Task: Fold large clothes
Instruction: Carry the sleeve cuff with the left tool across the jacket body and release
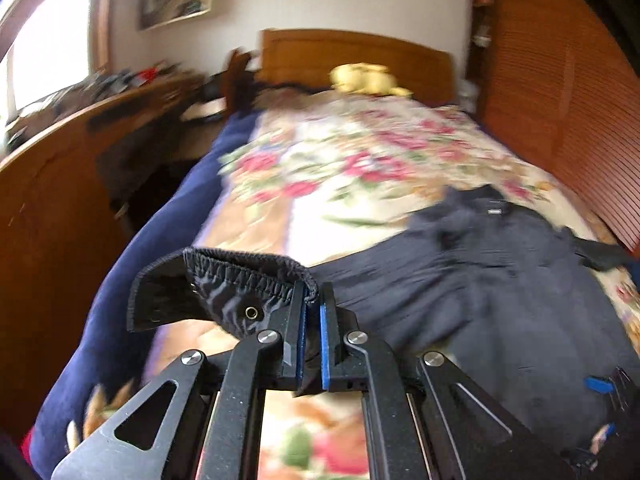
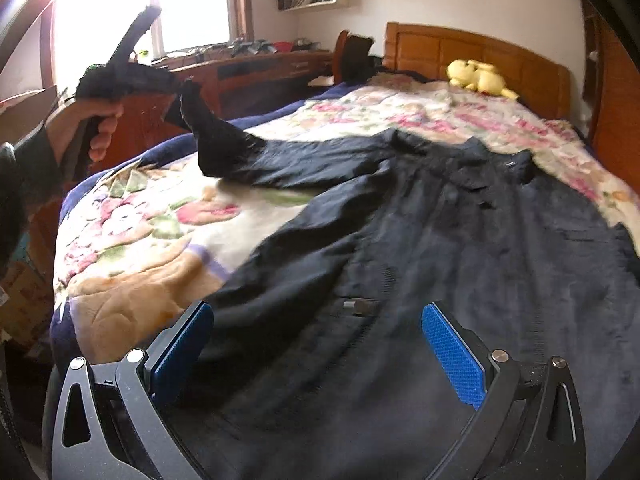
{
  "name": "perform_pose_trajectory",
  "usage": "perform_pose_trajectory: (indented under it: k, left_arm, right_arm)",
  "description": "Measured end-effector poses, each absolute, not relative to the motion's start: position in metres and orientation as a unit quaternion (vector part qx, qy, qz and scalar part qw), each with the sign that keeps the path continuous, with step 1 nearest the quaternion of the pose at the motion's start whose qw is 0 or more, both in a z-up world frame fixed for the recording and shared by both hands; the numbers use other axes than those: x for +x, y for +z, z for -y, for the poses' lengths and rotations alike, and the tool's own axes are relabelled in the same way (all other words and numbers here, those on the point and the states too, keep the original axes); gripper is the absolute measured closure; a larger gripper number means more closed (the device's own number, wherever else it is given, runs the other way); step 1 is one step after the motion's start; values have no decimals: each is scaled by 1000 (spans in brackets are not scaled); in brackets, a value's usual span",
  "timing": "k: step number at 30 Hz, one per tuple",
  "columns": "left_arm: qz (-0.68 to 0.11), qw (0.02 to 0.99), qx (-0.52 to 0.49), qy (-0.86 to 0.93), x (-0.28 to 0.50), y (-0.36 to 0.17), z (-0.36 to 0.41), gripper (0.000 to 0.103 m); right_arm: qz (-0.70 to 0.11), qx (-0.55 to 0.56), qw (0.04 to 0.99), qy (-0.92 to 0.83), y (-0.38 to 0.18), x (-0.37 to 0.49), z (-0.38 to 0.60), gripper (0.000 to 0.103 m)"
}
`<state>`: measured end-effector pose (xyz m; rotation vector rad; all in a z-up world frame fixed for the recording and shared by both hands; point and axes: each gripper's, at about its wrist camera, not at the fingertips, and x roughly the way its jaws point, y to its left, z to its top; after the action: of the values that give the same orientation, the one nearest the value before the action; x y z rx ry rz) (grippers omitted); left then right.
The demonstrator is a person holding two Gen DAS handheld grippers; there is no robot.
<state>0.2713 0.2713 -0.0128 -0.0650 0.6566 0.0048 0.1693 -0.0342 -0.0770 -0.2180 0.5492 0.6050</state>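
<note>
While my left gripper [image 1: 313, 312] is pinching the elastic cuff [image 1: 248, 276] of the dark jacket [image 2: 440, 248], its pads pressed together on the fabric, I am seeing the sleeve [image 2: 240, 152] hanging lifted off the floral blanket [image 1: 340, 152]. From the right wrist view my left hand [image 2: 94, 124] is gripping that tool up near the bright window [image 2: 120, 8]. My right gripper [image 2: 318, 350] is hovering with its blue pads [image 2: 452, 352] spread wide over the jacket's lower front, pinching nothing. Beyond both tongs the jacket body is lying flat across the bed, collar [image 2: 476, 152] pointing toward the wooden headboard [image 2: 480, 56]. A yellow plush toy [image 2: 478, 76] is sitting far ahead by the headboard, and a cluttered desk [image 2: 256, 64] is standing off to the left.
</note>
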Motion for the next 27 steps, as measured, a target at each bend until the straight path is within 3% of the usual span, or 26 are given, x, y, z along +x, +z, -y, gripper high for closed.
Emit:
perform_pose_trajectory:
  k: [7,16,18,19,20,27]
  left_arm:
    - [-309,947,1,-92,278,9,-161,97]
    - [-349,929,13,-126,275,-22,-92,96]
    - [-359,923,17,-138,270,-32,-84,90]
    - [-360,921,17,-145,265,-34,-81,78]
    - [-360,922,17,-146,263,-37,-79,72]
    - [-350,928,27,-126,224,-45,-92,70]
  right_arm:
    - [-260,-71,931,246,-66,162,100,0]
    - [-275,-46,934,223,-72,157,133,0]
    - [-276,-43,934,221,-74,157,134,0]
    - [-277,-43,934,221,-73,157,134,0]
    - [-278,-42,934,222,-68,158,135,0]
    - [-280,-55,931,229,-61,166,124,0]
